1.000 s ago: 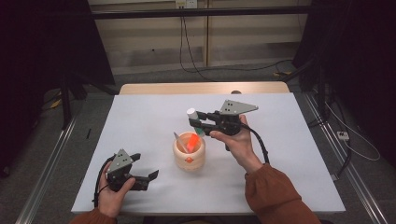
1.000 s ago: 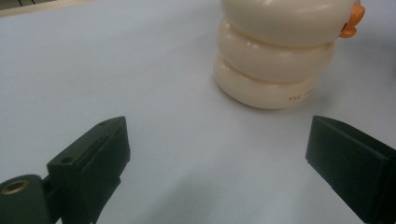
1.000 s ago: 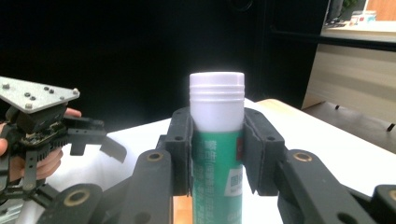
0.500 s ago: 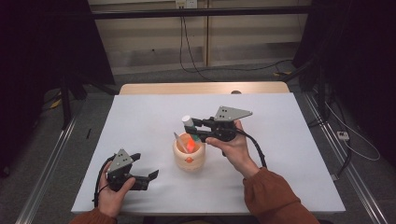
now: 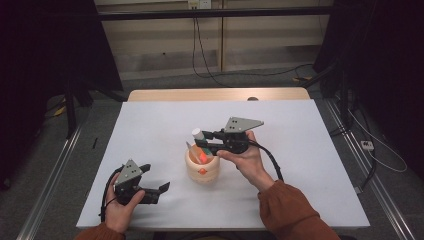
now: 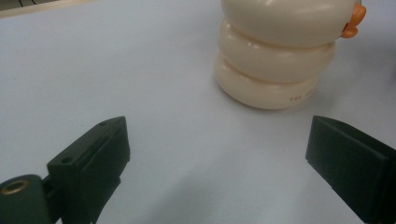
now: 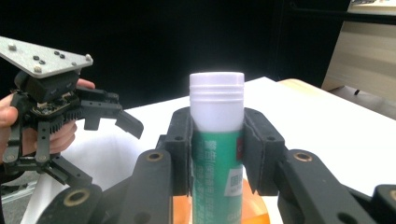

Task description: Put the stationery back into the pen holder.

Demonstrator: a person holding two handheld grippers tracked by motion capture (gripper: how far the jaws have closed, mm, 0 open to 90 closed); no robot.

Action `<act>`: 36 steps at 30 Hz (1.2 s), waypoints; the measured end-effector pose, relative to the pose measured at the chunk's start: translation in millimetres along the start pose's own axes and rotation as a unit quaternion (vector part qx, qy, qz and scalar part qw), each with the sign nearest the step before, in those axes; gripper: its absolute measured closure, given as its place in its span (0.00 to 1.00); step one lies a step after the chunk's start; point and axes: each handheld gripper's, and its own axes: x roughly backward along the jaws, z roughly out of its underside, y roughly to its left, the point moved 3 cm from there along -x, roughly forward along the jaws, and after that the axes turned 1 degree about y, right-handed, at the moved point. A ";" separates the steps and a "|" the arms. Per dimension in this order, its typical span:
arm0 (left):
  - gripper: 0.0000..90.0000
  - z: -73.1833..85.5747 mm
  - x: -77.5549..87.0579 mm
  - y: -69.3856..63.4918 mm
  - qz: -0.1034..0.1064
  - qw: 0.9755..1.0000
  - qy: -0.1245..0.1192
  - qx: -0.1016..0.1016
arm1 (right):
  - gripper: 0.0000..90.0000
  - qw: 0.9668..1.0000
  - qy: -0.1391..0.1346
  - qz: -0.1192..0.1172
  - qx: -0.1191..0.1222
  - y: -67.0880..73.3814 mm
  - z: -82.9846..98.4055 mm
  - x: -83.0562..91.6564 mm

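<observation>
A cream ribbed holder (image 5: 202, 169) stands near the middle of the white table (image 5: 310, 135); something orange (image 5: 203, 157) sits inside it. My right gripper (image 5: 205, 143) hovers just over its rim, shut on an upright glue stick (image 5: 198, 134) with a white cap. In the right gripper view the glue stick (image 7: 217, 140) has a green body, clamped between the jaws of the right gripper (image 7: 217, 154), with the orange item (image 7: 254, 207) below. My left gripper (image 5: 159, 190) rests open near the front left of the table. In the left gripper view the left gripper (image 6: 215, 154) faces the holder (image 6: 280, 51).
A wooden strip (image 5: 215, 94) runs along the table's far edge. Metal rails (image 5: 55, 170) flank both sides, and cables (image 5: 380, 150) lie on the floor at the right. A person's hand holds the left gripper (image 7: 60, 116), seen across from the right gripper view.
My right gripper has carried the glue stick left and down, from beside the holder to just above its opening. The left gripper has stayed put, open.
</observation>
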 end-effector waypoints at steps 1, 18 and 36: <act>0.07 0.0 -0.1 0.0 0.000 1.000 0.000 0.000 | 0.74 1.000 0.002 0.000 0.000 -0.2 1.1 -1.0; 0.07 0.1 -0.2 -0.1 0.001 1.000 0.001 -0.001 | 0.74 0.999 0.049 0.000 0.005 -1.1 22.6 -8.9; 0.07 0.2 -0.7 -0.6 0.001 1.000 0.002 -0.002 | 0.73 0.999 0.048 0.013 -0.009 0.3 35.4 -6.4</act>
